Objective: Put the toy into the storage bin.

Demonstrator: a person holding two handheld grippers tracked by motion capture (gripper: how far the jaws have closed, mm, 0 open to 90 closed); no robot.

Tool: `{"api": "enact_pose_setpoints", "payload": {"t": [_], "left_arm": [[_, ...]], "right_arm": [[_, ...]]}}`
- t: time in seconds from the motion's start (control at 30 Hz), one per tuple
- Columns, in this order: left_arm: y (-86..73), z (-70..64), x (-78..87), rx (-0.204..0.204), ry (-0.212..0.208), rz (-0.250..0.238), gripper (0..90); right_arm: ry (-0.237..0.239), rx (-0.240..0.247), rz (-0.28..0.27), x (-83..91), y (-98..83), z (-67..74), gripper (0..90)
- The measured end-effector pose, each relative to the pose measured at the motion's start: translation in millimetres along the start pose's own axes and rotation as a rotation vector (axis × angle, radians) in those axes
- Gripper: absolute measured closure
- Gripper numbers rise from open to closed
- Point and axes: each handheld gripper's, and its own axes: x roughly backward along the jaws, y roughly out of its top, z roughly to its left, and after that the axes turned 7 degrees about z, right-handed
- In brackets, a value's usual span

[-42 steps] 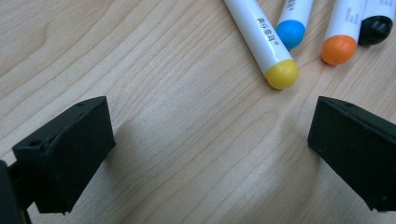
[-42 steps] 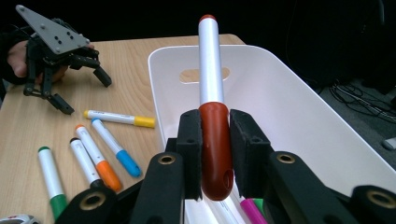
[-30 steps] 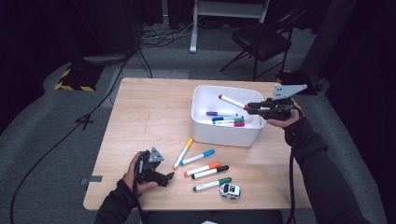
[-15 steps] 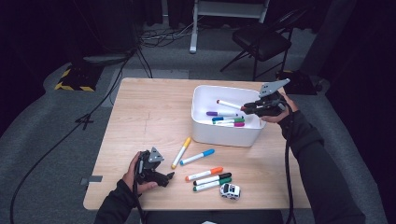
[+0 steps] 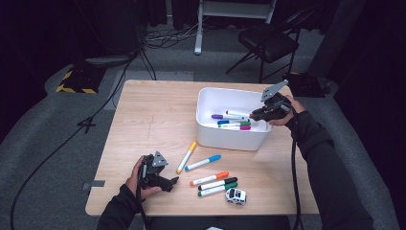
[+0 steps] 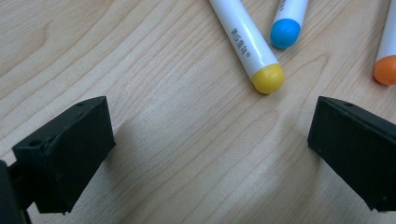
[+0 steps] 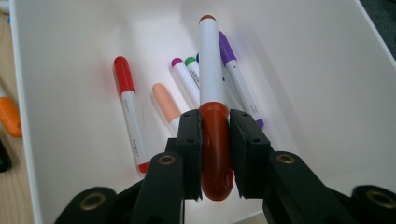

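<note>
Markers on the table, one held over the bin

At the lower left of the high view, the left gripper (image 5: 168,181) rests on the table (image 5: 143,120) with jaws wide apart on nothing, the yellow-capped marker (image 6: 246,43) just ahead of them. Farther up at the right, the right gripper (image 5: 253,115) is clamped on the cap of a brown-red marker (image 7: 212,93), held over the inside of the white bin (image 5: 230,139), above the loose markers lying in it.

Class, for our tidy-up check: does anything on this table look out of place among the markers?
Yes: a small toy car sits at the table's near edge beside the loose markers. It is the one thing there that isn't a marker.
</note>
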Motion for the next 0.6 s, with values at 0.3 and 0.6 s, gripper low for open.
{"api": "enact_pose_setpoints", "payload": {"t": [0.3,0.6], "left_arm": [[-0.1,-0.1,-0.2,0.001,0.001,-0.002,0.6],[-0.1,-0.1,-0.2,0.001,0.002,-0.002,0.6]], "right_arm": [[0.010,0.021,0.084,-6.0,2.5,0.3,75.1],[0.012,0.006,0.050,1.4,-1.6,7.6,75.3]]}}
